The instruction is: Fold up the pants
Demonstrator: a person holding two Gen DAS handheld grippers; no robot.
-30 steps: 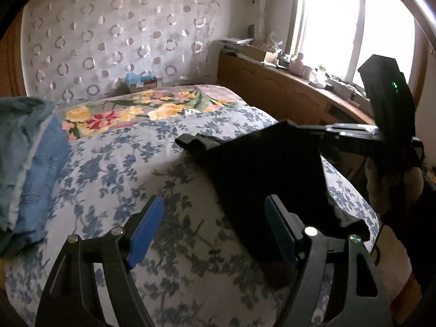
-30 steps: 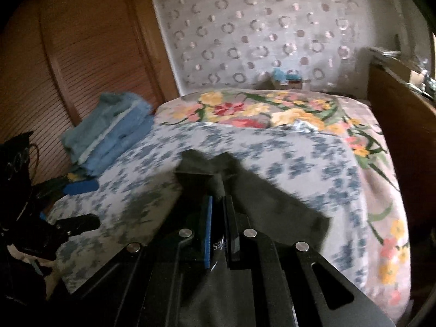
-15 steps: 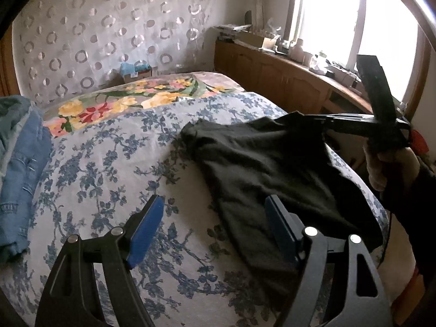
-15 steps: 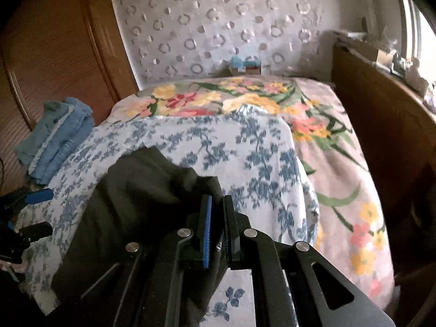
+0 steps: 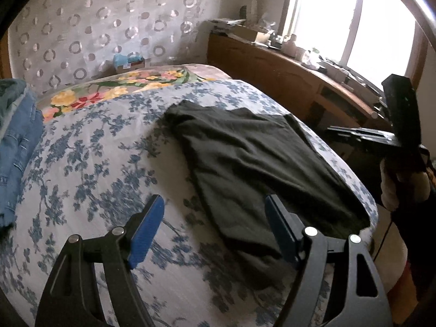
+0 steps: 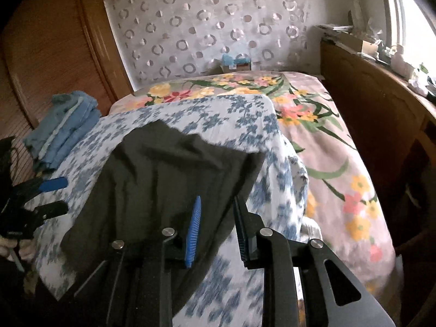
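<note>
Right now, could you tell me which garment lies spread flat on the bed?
The black pants, spread near the bed's edge; the blue jeans sit stacked.

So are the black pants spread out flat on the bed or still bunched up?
Spread out. The black pants lie flat on the blue floral bedspread, lightly wrinkled, neither gripper holding them.

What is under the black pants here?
The pants lie on the blue-flowered sheet, which shows all around them. Anything between the two is hidden. Both grippers, left and right, are open, holding nothing.
</note>
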